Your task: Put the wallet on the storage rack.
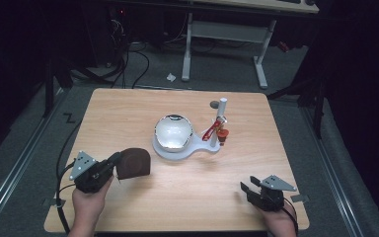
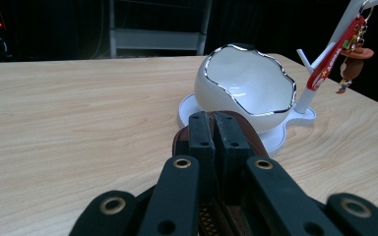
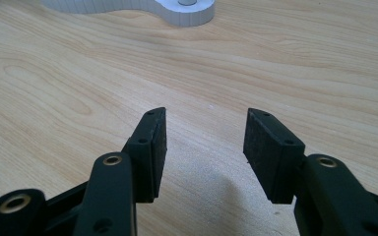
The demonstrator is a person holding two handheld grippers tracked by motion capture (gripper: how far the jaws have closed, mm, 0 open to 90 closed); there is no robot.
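Pale wood table (image 1: 187, 192), dark room. My left gripper (image 2: 214, 132) pinches a brown wallet (image 1: 133, 163) — largely hidden behind the jaws; my right gripper (image 3: 204, 142) gapes, spread.

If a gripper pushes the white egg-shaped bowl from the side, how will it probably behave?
The white bowl looks like glazed ceramic with a thin, jagged silver rim, so it is probably rigid and easy to chip. Its rounded body sits on the white base, so a high push might rock or tip it. The glossy surface would likely be slippery for the fingers.
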